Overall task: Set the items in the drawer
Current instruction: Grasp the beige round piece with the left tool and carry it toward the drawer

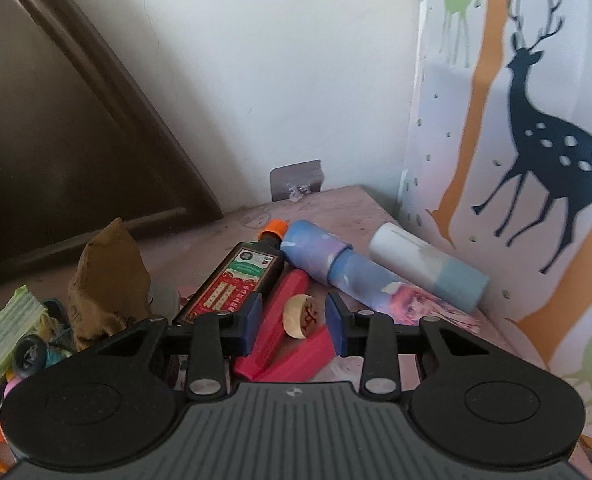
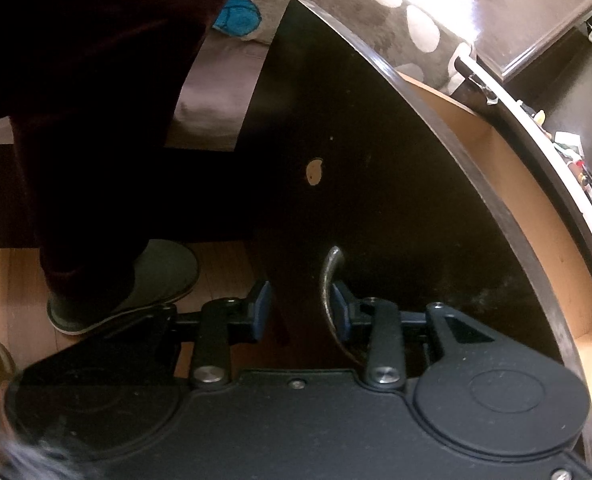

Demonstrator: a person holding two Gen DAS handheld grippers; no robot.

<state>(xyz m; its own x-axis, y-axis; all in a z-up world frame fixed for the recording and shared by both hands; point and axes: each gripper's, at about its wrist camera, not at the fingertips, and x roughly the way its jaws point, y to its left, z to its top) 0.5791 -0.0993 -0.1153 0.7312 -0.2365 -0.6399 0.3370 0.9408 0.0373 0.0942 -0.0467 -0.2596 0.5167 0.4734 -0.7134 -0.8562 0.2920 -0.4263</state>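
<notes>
Between our left gripper [image 1: 293,316], its blue pads spread wide and gripping nothing, sits a round wooden game piece [image 1: 301,315] resting on a red case [image 1: 286,334]. Neither pad touches the piece. Just beyond lie a dark bottle with an orange cap [image 1: 236,276], a blue printed tube [image 1: 336,266] and a white and pale blue tube [image 1: 428,266] on the pink tabletop [image 1: 336,208].

Our right gripper [image 2: 301,312], also spread wide, straddles the metal handle [image 2: 330,280] of the dark drawer front [image 2: 376,168]; the drawer [image 2: 536,216] stands partly out, right of it. To pick well, we should centre the piece, then close squarely on its edges.
</notes>
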